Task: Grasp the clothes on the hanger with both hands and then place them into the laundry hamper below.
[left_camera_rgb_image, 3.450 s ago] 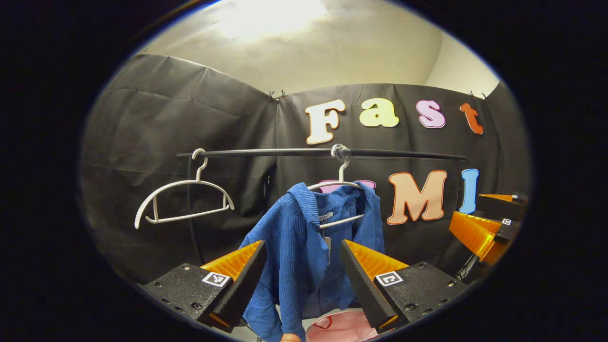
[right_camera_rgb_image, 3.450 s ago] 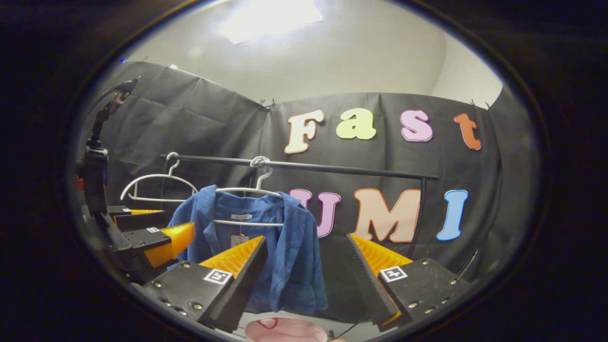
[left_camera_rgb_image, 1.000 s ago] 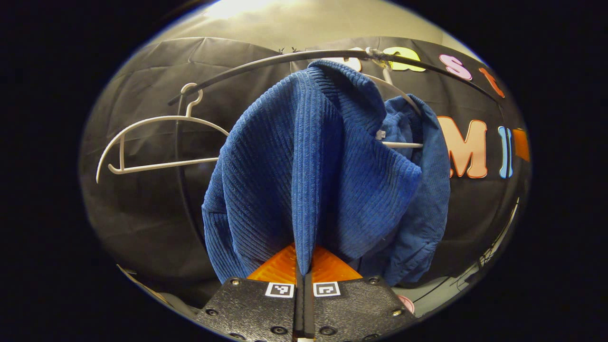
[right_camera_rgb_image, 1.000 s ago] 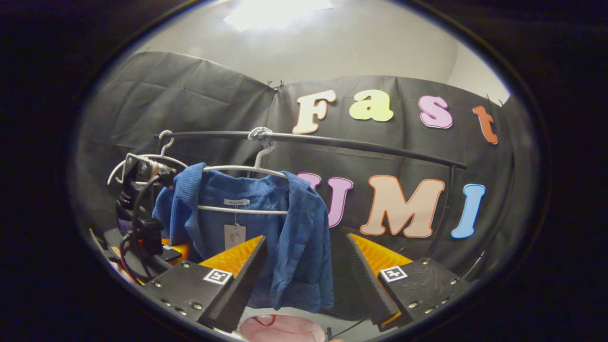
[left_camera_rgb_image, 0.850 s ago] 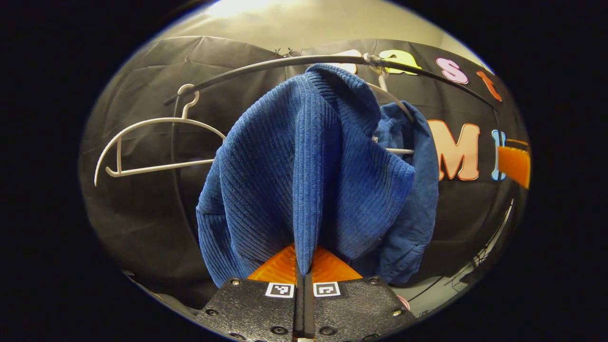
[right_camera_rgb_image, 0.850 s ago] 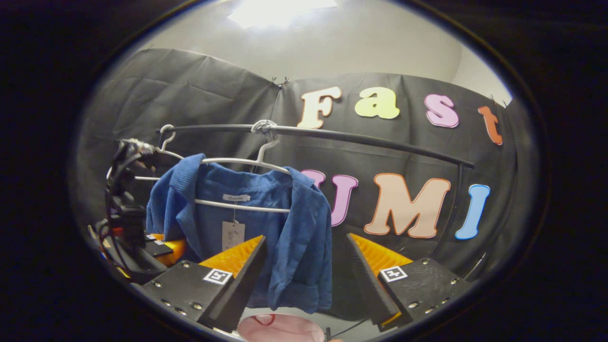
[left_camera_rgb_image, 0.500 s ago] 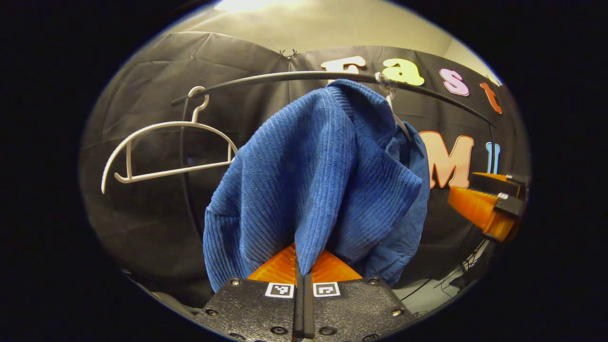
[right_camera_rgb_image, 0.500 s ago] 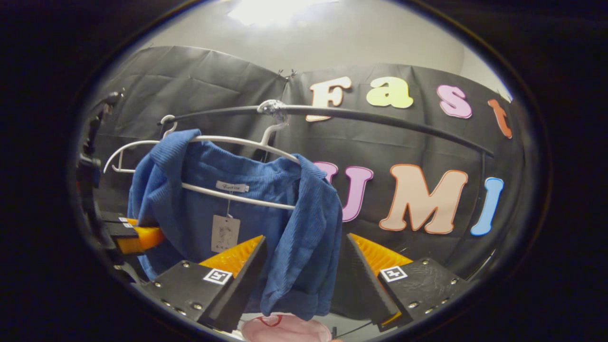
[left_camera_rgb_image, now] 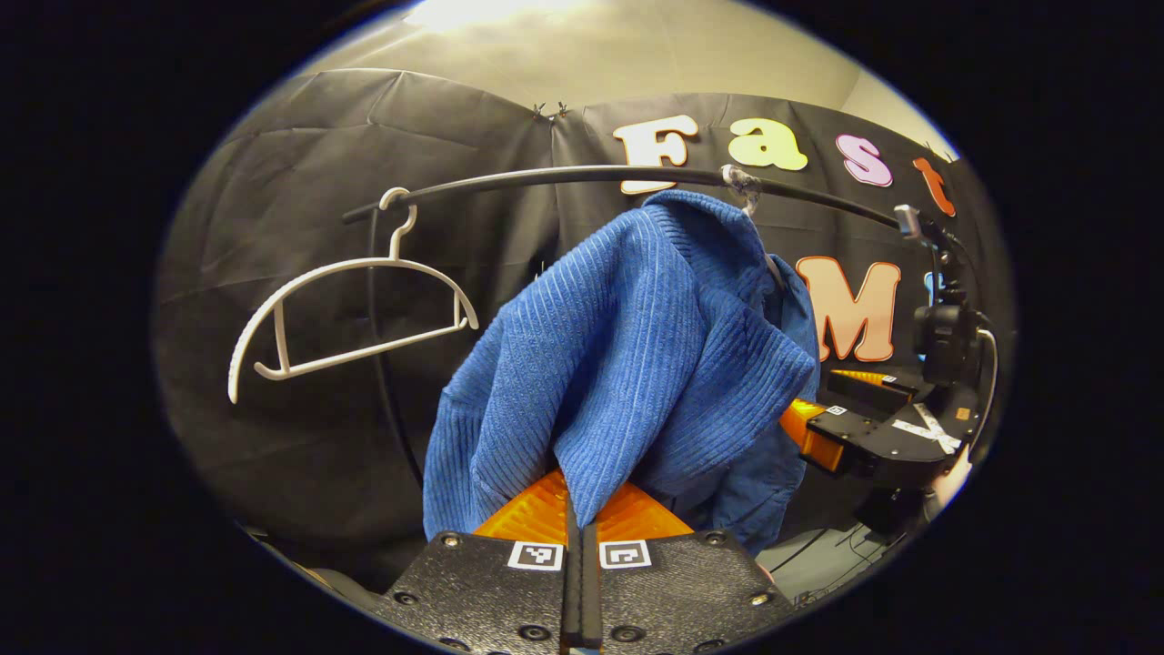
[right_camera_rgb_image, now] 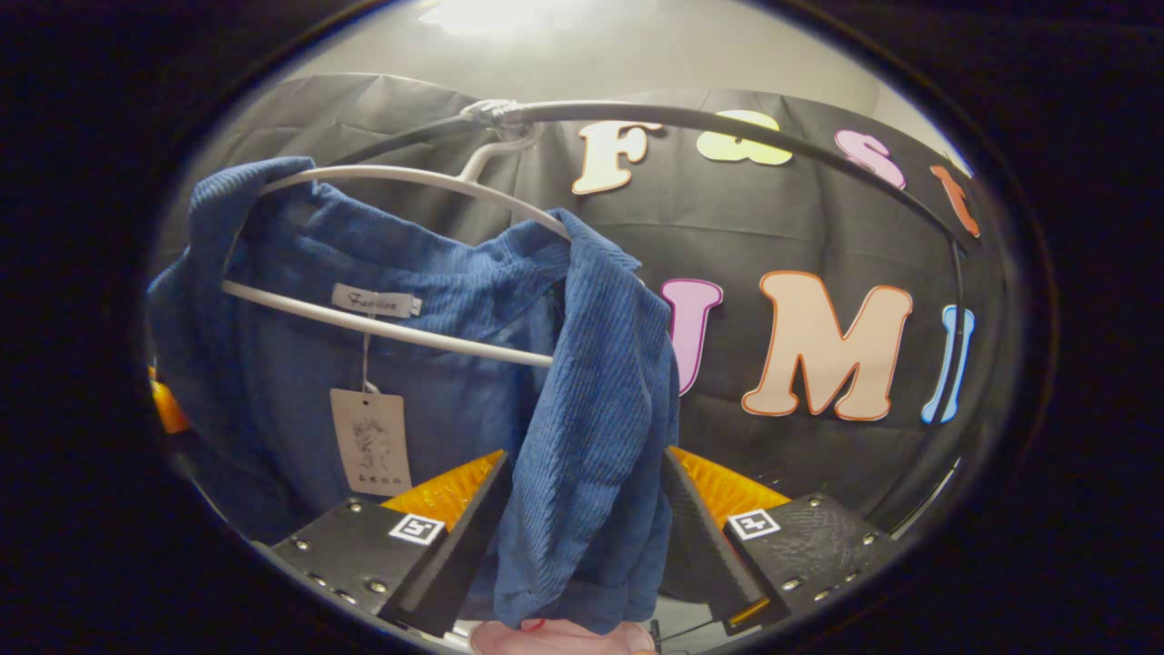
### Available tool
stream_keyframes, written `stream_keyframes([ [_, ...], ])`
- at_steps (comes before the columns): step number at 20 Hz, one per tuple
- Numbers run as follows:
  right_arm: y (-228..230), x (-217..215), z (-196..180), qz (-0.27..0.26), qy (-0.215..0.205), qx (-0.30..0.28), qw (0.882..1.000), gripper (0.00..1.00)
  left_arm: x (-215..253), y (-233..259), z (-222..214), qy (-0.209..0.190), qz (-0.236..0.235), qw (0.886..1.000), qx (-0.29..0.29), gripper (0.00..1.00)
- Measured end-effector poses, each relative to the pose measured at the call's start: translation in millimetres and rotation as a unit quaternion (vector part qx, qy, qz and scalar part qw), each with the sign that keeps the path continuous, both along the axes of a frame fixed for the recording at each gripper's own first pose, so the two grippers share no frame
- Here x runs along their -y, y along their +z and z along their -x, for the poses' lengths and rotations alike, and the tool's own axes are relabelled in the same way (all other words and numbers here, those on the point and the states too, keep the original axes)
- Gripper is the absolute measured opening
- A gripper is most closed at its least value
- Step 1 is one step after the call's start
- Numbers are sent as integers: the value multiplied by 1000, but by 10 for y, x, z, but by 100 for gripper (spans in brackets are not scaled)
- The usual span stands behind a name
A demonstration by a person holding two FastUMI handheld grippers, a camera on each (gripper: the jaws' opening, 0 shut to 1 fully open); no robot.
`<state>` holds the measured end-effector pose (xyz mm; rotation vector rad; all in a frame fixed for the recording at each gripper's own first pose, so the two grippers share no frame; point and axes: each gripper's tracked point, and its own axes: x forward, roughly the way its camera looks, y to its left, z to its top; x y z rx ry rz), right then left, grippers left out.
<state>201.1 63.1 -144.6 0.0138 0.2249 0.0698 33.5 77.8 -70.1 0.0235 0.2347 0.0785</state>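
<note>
The left tool (left_camera_rgb_image: 579, 509) is clamped on the blue shirt (left_camera_rgb_image: 627, 364). The right tool (right_camera_rgb_image: 582, 509) gapes around its other side; it should close next

I see a black rail (left_camera_rgb_image: 546, 176) running across the booth, carrying two white hangers. The empty hanger (left_camera_rgb_image: 350, 314) hooks near its left end. The loaded hanger (right_camera_rgb_image: 400, 264) hooks farther along, bearing a blue ribbed garment (right_camera_rgb_image: 582, 400) draped over its shoulders.
</note>
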Motion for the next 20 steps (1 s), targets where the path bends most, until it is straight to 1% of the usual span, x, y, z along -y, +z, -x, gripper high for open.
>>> stream_keyframes([
  [1, -54, -11, -51, -4, -1, -5, 1000, 98, -27, 15, 4, 4, 1, 1000, 1, 1],
  [3, -136, -23, -143, -11, -3, -13, 1000, 98, -88, 55, 19, 13, 4, 1000, 3, 1],
  [4, -176, -23, -201, -9, -6, -16, 1000, 95, -121, 78, 22, 18, 5, 1000, 4, 0],
  [5, -210, -25, -244, -8, -6, -19, 1000, 98, -149, 102, 30, 22, 6, 1000, 6, 1],
  [6, -259, -45, -300, -10, -2, -24, 1000, 95, -167, 135, 39, 25, 9, 1000, 7, 1],
  [7, -301, -42, -348, -12, -1, -29, 1000, 98, -192, 164, 55, 29, 11, 999, 10, 1],
  [8, -333, -18, -381, -11, -5, -32, 999, 98, -211, 210, 72, 32, 12, 999, 13, 0],
  [9, -359, 13, -403, -9, -7, -36, 999, 92, -244, 255, 83, 37, 12, 999, 17, 1],
  [13, -426, 58, -470, -2, -9, -47, 999, 29, -331, 399, 142, 50, 19, 998, 27, 0],
  [15, -431, 122, -477, 13, -13, -47, 999, 18, -359, 473, 182, 52, 26, 998, 32, 0],
  [18, -360, 261, -474, 35, -25, -42, 998, 18, -452, 571, 234, 57, 34, 997, 39, 0],
  [20, -297, 368, -485, 34, -38, -36, 998, 18, -521, 654, 277, 63, 43, 996, 44, 0],
])
